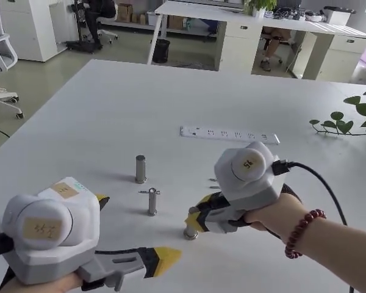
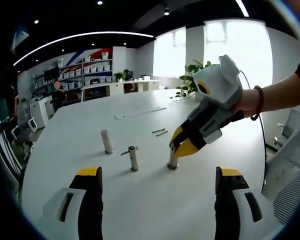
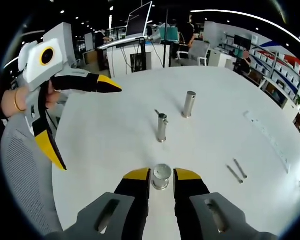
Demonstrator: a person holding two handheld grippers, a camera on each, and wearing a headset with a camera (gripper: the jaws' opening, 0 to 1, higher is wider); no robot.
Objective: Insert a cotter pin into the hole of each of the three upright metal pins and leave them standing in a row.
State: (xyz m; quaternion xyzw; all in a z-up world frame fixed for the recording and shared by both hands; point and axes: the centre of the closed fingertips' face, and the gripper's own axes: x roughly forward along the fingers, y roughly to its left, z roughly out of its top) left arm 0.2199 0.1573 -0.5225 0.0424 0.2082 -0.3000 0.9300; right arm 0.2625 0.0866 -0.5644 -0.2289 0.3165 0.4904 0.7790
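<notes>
Clamping nearest pin | right claw covers its upper shaft

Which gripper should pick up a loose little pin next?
Probably left. The left gripper is open and empty, while the right gripper is shut around the nearest metal pin, steadying it. The loose cotter pins lie on the table.

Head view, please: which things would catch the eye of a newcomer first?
The right gripper stands out at centre right, its jaws closed around the nearest metal pin. Beyond it, the middle pin already carries a cotter pin through its top, while the far pin is bare. The left gripper hovers open at lower left.
</notes>
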